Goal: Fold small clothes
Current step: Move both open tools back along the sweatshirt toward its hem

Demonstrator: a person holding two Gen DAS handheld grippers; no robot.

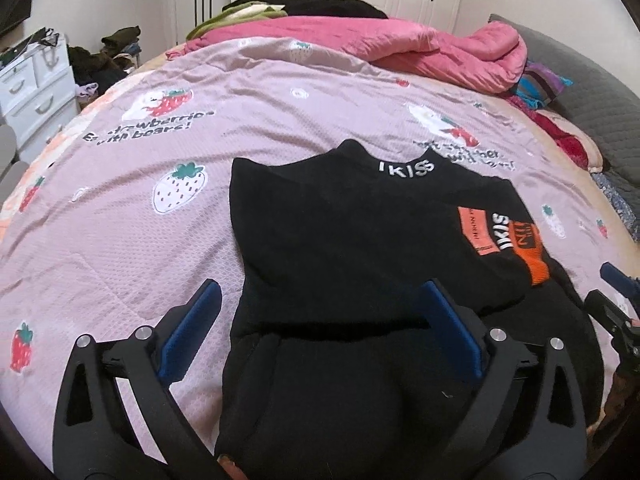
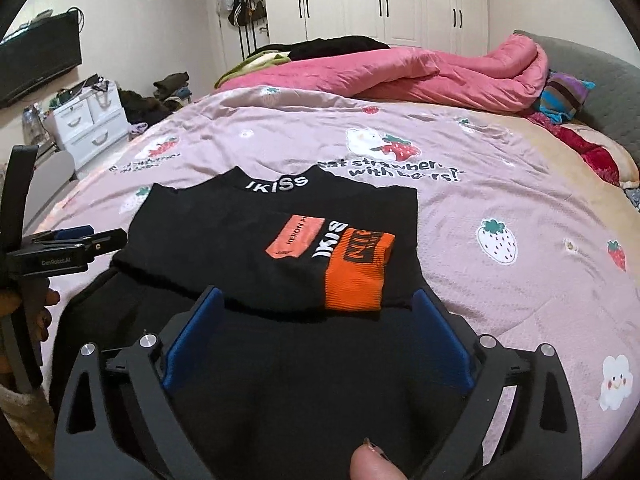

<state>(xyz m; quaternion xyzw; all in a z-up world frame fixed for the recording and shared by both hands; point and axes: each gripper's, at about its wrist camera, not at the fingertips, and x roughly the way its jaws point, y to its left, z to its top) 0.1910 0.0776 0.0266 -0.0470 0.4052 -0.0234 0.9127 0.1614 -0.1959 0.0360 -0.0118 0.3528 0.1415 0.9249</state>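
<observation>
A small black top [image 1: 340,224] with white "IKISS" on the collar lies flat on the bed, its sleeve with an orange cuff [image 1: 532,256] folded across the chest. It also shows in the right wrist view [image 2: 248,232], cuff [image 2: 356,272] on top. My left gripper [image 1: 320,300] is open, its blue pads straddling the top's left lower edge, empty. My right gripper [image 2: 316,300] is open over the lower body of the top, empty. The right gripper shows at the right edge of the left view [image 1: 616,300]; the left gripper shows at the left of the right view [image 2: 72,244].
The bed has a pink strawberry-print cover [image 1: 160,240]. A rumpled pink quilt [image 2: 420,72] and dark clothes lie at the far side. A grey headboard [image 2: 600,92] is on the right. White drawers [image 2: 88,128] stand left of the bed. A thumb [image 2: 376,460] shows at the bottom.
</observation>
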